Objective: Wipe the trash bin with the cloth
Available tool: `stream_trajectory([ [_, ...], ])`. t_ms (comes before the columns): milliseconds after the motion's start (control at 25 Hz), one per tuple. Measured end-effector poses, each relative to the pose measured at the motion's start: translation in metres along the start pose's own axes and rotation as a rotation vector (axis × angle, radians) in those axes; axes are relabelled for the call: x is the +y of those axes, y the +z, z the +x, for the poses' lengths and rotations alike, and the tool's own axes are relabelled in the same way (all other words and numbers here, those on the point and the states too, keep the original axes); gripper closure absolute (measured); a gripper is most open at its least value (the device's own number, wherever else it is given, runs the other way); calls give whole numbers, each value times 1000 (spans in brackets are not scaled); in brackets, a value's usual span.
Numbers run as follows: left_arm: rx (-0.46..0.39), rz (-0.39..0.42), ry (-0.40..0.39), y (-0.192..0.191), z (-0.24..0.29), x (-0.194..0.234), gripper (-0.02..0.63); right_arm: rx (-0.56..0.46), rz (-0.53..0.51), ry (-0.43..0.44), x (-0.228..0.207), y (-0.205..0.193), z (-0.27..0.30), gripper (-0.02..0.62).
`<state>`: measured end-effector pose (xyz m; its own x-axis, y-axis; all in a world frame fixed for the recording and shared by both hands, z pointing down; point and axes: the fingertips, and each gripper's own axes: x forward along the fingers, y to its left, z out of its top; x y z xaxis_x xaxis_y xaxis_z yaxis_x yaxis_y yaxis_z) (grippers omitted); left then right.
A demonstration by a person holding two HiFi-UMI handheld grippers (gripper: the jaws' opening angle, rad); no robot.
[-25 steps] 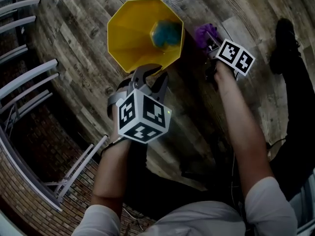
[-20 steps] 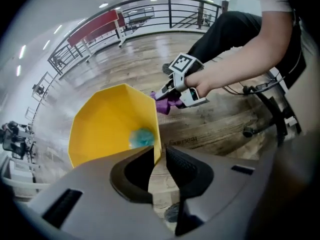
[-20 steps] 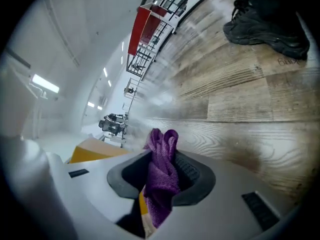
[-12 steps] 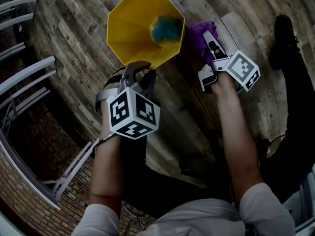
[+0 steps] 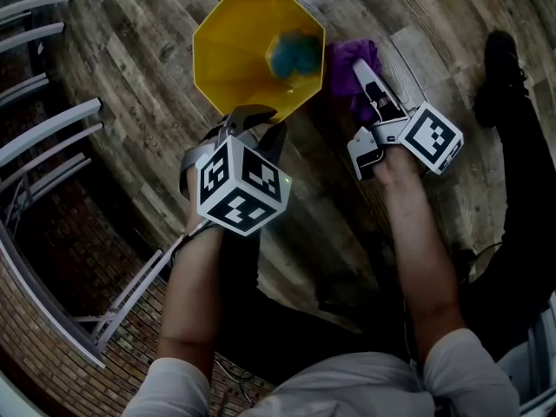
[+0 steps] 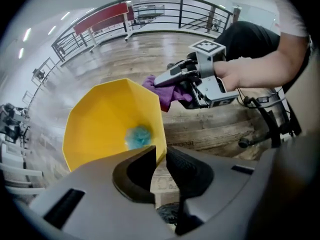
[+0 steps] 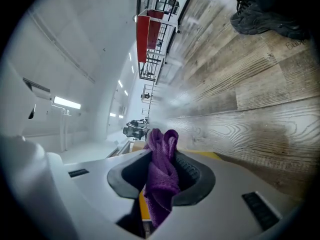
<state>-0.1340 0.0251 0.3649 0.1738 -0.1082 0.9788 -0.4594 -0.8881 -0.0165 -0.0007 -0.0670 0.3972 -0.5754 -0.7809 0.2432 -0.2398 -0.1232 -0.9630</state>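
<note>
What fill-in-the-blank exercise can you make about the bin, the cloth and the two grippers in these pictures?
1. The right gripper holds a ____ cloth.
2. The left gripper is closed on the rim of the ____ trash bin.
3. A ____ object lies inside the trash bin.
4. The trash bin stands on a ____ floor.
Missing words: purple; yellow; blue; wooden.

Nothing here reads clearly. The floor planks (image 6: pixel 200 134) carry faint stamped lettering, too blurred to make out. The left cube (image 5: pixel 241 189) and right cube (image 5: pixel 432 137) show only black-and-white square patterns.
</note>
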Motion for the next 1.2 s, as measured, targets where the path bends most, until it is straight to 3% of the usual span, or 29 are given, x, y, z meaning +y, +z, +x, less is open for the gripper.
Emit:
stream_trajectory([
  [240, -30, -108, -50, 24, 5, -9, 560, -31, 15, 45, 17, 17, -4, 480],
  [360, -44, -117, -53, 30, 5, -8, 571, -37, -10, 115, 38, 27, 0, 480],
  [520, -52, -110, -48, 31, 1, -8, 577, 44, -106, 189, 58, 17, 17, 480],
  [760, -73, -82, -53, 34, 2, -9, 578, 109, -149, 88, 26, 7, 38, 480],
  [1200, -110, -104, -70, 36, 4, -6, 578, 196, -225, -79, -48, -12, 65, 480],
])
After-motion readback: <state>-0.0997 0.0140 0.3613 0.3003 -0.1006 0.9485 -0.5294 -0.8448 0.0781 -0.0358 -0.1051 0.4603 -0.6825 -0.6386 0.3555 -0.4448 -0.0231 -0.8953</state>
